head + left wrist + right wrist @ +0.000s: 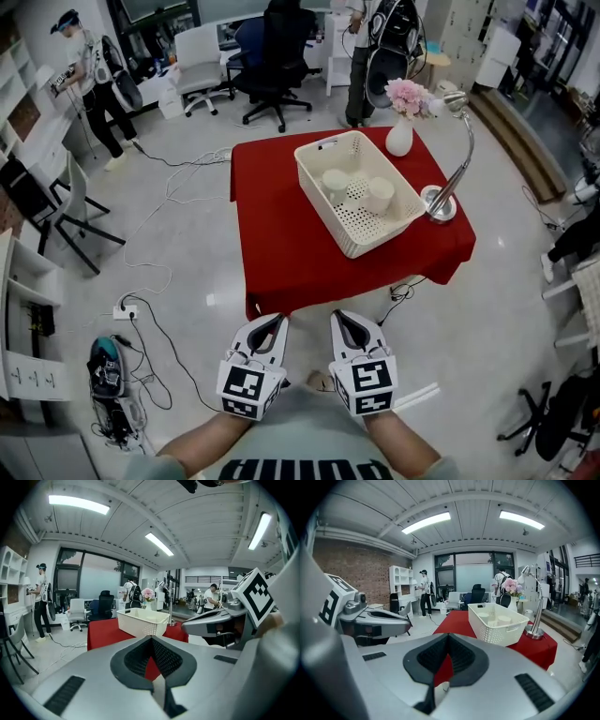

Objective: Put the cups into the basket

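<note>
Left gripper (278, 321) and right gripper (339, 319): jaws pressed together, nothing between them. Cups (335, 180) sit inside white basket (364, 246) on red table (281, 234), well ahead of both jaws. Shirt (305, 427) print cut off, unreadable.

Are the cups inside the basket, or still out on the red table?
Inside. The white cups sit within the walls of the basket; no cup shows on the red table around it.
</note>
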Available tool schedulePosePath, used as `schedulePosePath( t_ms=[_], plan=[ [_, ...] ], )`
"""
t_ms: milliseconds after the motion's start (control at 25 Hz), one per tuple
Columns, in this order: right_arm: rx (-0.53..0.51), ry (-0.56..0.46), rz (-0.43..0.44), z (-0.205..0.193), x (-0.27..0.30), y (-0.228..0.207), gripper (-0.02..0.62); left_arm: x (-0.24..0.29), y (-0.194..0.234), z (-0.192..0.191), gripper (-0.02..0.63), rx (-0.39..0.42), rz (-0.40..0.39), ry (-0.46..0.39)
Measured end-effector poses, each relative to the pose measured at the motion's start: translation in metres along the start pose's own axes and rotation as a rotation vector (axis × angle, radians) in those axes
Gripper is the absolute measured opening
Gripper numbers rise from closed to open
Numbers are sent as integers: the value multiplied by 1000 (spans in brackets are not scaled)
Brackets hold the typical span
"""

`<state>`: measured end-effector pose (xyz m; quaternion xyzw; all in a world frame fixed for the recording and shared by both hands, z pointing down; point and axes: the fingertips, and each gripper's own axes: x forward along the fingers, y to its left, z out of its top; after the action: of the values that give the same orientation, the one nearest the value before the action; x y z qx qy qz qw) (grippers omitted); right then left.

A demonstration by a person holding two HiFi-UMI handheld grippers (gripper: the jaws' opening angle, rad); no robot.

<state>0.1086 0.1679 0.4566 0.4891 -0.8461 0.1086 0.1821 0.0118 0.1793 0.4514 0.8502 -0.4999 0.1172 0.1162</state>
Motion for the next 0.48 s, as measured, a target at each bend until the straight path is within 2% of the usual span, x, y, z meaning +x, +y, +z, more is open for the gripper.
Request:
schedulePosePath(
  t_ms=[240, 480],
  plan=[
    [-20, -3, 15, -9, -17, -3, 12, -4, -17, 2, 6, 5, 21, -21],
    [-24, 2, 41, -19, -20, 9, 11, -14, -16, -9, 6, -11, 48, -12]
  ],
)
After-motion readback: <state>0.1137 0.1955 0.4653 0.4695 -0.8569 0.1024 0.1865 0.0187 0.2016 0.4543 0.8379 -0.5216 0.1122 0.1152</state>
